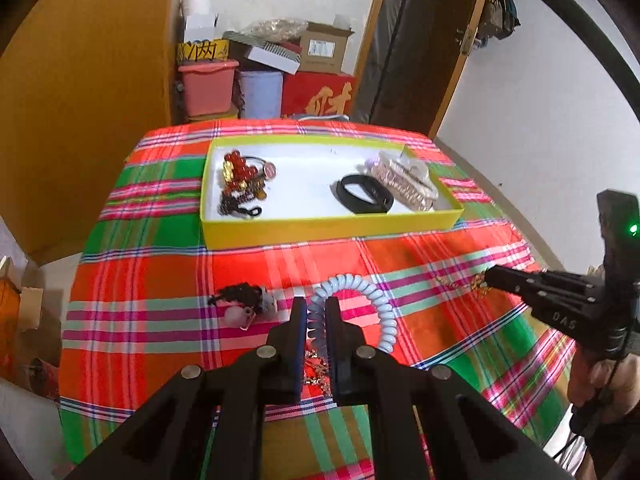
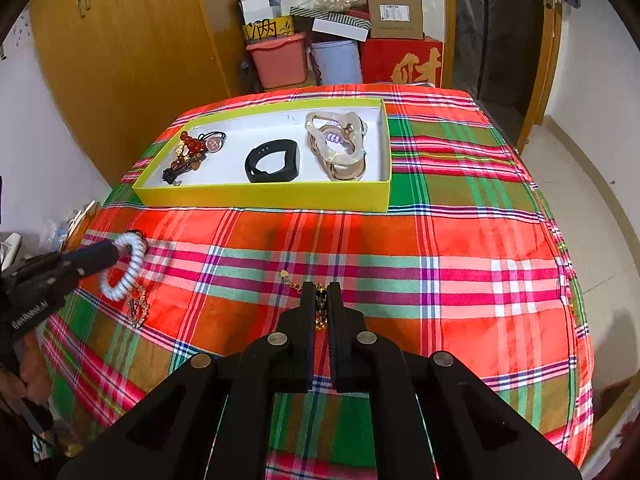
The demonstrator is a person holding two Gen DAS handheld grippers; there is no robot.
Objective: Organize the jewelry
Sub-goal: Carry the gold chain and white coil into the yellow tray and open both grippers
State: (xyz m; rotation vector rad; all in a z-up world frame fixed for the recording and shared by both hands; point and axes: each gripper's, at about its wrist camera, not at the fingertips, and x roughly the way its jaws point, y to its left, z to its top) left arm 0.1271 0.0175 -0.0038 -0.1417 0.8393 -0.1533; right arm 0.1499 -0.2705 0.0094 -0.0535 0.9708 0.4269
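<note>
My left gripper (image 1: 316, 304) is shut on a pale blue spiral coil band (image 1: 376, 300), lifted a little off the plaid cloth. A gold chain piece (image 2: 138, 308) dangles from the coil. My right gripper (image 2: 321, 290) is shut on a gold chain with a dark bead (image 2: 294, 286), part of which trails on the cloth. In the left wrist view the right gripper (image 1: 490, 276) shows at the right edge, and the right wrist view has the left gripper (image 2: 116, 252) at its left edge. The yellow box (image 2: 260, 198) at the far side holds a red bead bracelet (image 2: 188, 152), a black band (image 2: 272, 164) and beige hair claws (image 2: 338, 148).
A black beaded piece with a pink charm (image 1: 244, 304) lies on the cloth left of my left gripper. The round table (image 2: 460, 240) drops off on all sides. Behind it stand a pink bin (image 2: 280, 60) and cardboard boxes; a wooden wardrobe (image 2: 120, 60) is at left.
</note>
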